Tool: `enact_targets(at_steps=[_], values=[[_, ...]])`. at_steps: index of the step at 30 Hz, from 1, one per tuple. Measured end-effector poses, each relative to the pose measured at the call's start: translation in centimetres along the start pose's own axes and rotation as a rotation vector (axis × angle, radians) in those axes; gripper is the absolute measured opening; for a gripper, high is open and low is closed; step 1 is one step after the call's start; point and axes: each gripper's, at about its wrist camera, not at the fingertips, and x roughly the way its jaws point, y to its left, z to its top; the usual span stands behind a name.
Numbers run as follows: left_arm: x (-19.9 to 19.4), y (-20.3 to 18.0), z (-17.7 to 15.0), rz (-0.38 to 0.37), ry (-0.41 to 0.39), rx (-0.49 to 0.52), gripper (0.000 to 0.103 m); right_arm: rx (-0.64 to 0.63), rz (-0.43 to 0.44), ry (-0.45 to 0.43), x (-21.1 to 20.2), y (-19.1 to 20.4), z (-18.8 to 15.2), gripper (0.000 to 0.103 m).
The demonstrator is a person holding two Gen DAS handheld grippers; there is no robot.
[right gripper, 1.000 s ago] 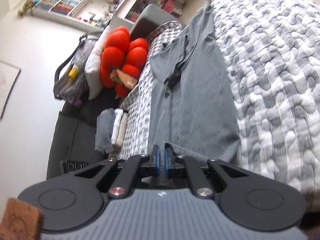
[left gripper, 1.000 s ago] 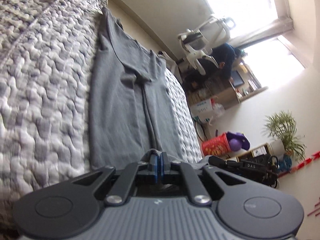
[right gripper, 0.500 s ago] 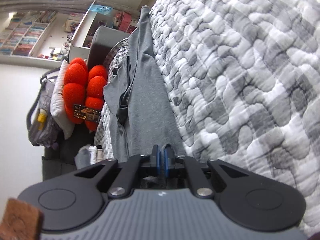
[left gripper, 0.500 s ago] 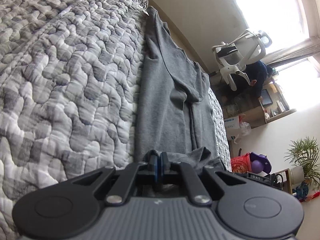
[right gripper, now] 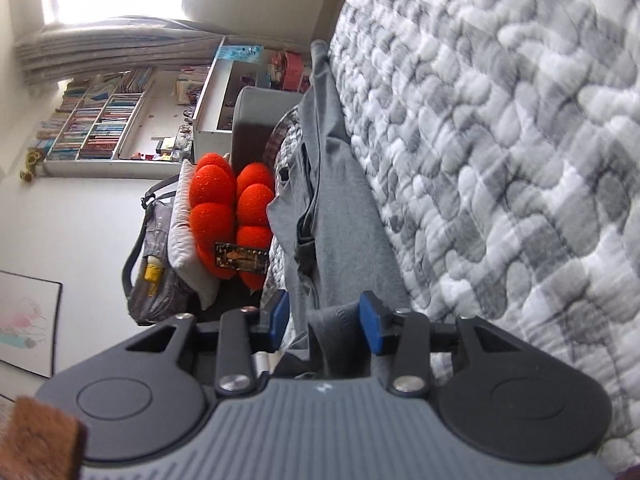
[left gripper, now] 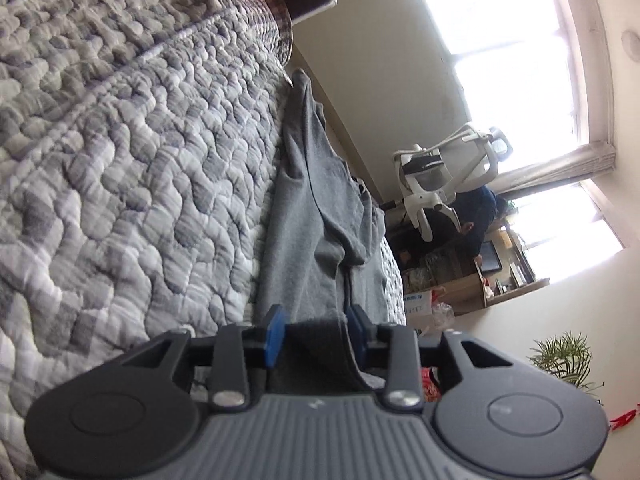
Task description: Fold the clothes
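A grey T-shirt (left gripper: 316, 240) lies flat along the edge of a bed covered by a grey-and-white quilt (left gripper: 120, 160). In the left wrist view my left gripper (left gripper: 316, 330) sits at the shirt's near hem, its jaws opening, with a fold of grey cloth lying loose between the blue pads. The right wrist view shows the same shirt (right gripper: 340, 208) stretching away. My right gripper (right gripper: 326, 326) is also at the hem, jaws opening, a ridge of cloth standing between the pads without being pinched.
The quilt (right gripper: 500, 160) fills the bed beside the shirt. A red bobbled cushion (right gripper: 230, 216) and a grey bag (right gripper: 156, 264) sit off the bed's edge. A white office chair (left gripper: 448, 172), a desk and a potted plant (left gripper: 564, 356) stand past the other side.
Both grippers went from shut on the shirt's hem to open, letting the cloth go. Both have sunk toward the bed and rolled, so the quilt now fills more of each view.
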Motion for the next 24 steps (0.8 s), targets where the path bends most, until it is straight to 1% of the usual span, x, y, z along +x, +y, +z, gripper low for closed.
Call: enact_targets(at_steps=[1, 4, 6, 10, 14, 16, 18, 20, 22, 24], values=[[-0.2, 0.0, 0.1, 0.001, -0.017, -0.001, 0.038, -0.018, -0.003, -0.015, -0.1, 0.3, -0.1, 0.044], [-0.6, 0.0, 0.1, 0.006, -0.038, 0.005, 0.039, -0.060, 0.001, -0.050, 0.0, 0.8, -0.2, 0.044], [-0.4, -0.3, 0.1, 0.029, -0.039, 0.038, 0.039, -0.091, -0.012, -0.059, 0.2, 1.2, -0.3, 0.044], [0.2, -1.8, -0.5, 0.102, -0.032, 0.168, 0.039, -0.219, -0.107, -0.057, 1.5, 2.6, -1.0, 0.044], [1.6, -3.7, -2.0, 0.201, -0.015, 0.358, 0.040, -0.386, -0.216, -0.051, 3.2, 4.1, -2.3, 0.044], [2.2, -4.5, -2.7, 0.237, -0.008, 0.439, 0.040, -0.462, -0.265, -0.047, 4.1, 4.6, -2.9, 0.044], [2.7, -5.0, -3.2, 0.265, -0.012, 0.507, 0.040, -0.523, -0.295, -0.034, 4.9, 4.9, -3.4, 0.044], [3.0, -5.4, -3.5, 0.281, -0.012, 0.554, 0.039, -0.584, -0.326, -0.027, 5.7, 5.3, -3.8, 0.043], [3.4, -5.6, -3.6, 0.289, -0.004, 0.575, 0.039, -0.644, -0.358, -0.026, 6.4, 5.6, -4.3, 0.042], [3.6, -6.0, -3.6, 0.295, 0.011, 0.591, 0.039, -0.709, -0.387, 0.001, 7.1, 6.0, -4.6, 0.039]])
